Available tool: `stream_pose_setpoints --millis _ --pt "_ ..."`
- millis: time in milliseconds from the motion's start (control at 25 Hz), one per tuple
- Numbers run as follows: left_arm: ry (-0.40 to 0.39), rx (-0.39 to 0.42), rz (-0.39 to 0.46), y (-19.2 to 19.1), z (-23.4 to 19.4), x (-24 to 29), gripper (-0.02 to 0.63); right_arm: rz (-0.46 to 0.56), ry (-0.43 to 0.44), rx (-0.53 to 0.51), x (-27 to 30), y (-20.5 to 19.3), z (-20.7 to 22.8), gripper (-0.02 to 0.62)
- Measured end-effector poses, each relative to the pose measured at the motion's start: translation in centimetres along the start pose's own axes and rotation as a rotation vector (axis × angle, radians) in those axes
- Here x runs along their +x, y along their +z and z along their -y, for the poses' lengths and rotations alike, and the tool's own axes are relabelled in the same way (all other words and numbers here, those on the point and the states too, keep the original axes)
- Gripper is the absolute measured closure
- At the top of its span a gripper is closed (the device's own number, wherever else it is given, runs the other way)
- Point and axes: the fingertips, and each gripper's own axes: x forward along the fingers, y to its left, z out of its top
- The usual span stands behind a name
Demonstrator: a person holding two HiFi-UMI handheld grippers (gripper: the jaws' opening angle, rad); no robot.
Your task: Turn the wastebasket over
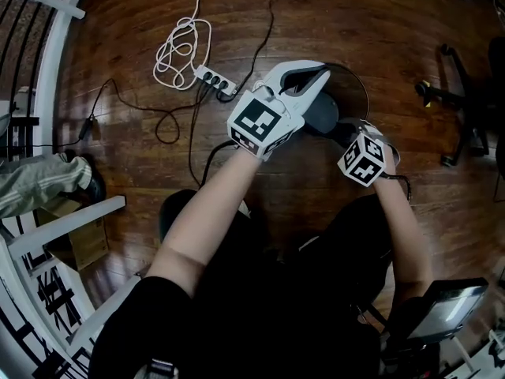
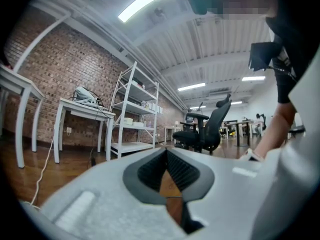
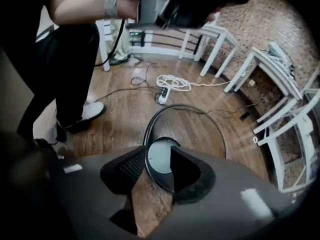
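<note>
Wastebasket: a round wire-mesh wastebasket (image 3: 173, 106) stands upright on the wood floor (image 1: 371, 22), open end up, just in front of the person's feet and under both hand-held grippers.
Inside it: its round grey bottom shows through the open top.
Right hand-held gripper (image 3: 158, 154): points steeply down at the near rim. Its jaws stand wide, with the rim wire running between them and neither pad pressing on it.
Left hand-held gripper (image 2: 166, 151): held level over the wastebasket and facing out across the room. Its jaws are closed tip to tip with nothing between them.
Far side: a power strip (image 1: 215, 79) with a coiled white cord (image 1: 180, 50) and several black cords lies on the floor near the wastebasket, not touching it.
Right side: bare floor runs from the wastebasket to the foot of an office chair (image 1: 461, 113), well apart.
Left side: a cardboard box (image 1: 83, 243) sits under a white frame, well apart.
Room edge: white benches (image 2: 75, 107) and a white shelf rack (image 2: 135, 109) stand along a brick wall (image 2: 45, 84).
</note>
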Motion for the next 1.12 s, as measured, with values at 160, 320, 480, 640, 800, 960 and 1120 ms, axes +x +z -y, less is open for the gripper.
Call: stream_pose_setpoints --millis 160,320,480,640,800,960,1120 --pt "-0.007 -0.007 0.021 1.1 0.1 0.1 0.604 0.404 -0.108 0.277 -8.9 3.6 5.1 0.569" --pt "-0.023 -0.008 0.012 0.8 1.0 0.4 0.604 0.896 -0.158 0.54 -18.4 7.7 10.1 0.588" --pt "-0.053 -0.03 -0.013 -0.1 2.4 1.1 0.604 0.945 -0.243 0.561 -19.5 7.3 11.3 0.588" --pt "-0.07 0.037 -0.017 -0.4 3.0 2.1 0.604 0.959 -0.281 0.552 -19.4 7.1 11.5 0.587" --pt "-0.068 0.024 -0.034 -1.4 2.7 2.2 0.604 0.985 -0.308 0.524 -19.8 7.3 11.8 0.587" --pt "-0.066 0.015 -0.005 -1.0 3.0 2.0 0.604 1.03 -0.347 0.528 -20.6 6.9 11.5 0.588" --pt "-0.072 0.03 -0.005 -1.1 3.4 1.8 0.604 1.036 -0.363 0.517 -20.9 6.8 11.2 0.588"
